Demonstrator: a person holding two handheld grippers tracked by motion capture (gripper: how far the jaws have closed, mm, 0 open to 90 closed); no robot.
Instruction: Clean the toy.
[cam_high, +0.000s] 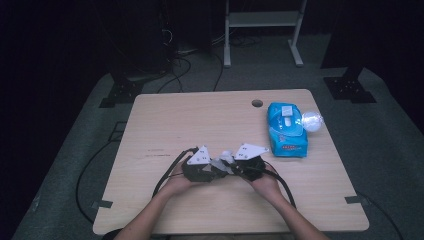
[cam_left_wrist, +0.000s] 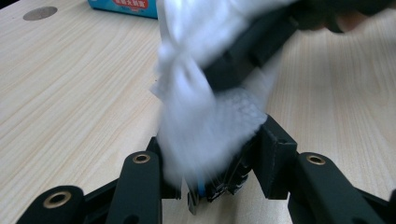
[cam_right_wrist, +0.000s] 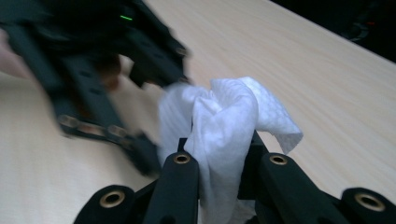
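Dark floor surrounds the desk (cam_high: 150, 125). Near its front edge, a crumpled white wipe (cam_right_wrist: 224, 121) is clamped by both the left gripper (cam_left_wrist: 210, 154) and the right gripper (cam_right_wrist: 224, 163). A blue wipe pack (cam_high: 286, 129) is seen near the right edge.

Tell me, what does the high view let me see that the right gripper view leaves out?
The high view takes in the blue wipes pack, a clear ball beside it, the table's round hole and the person's forearms. The right gripper view gives the close look: the white wipe bunched between the right gripper jaws, its dimpled texture plain. Both show the left gripper meeting the wipe over the wooden table.
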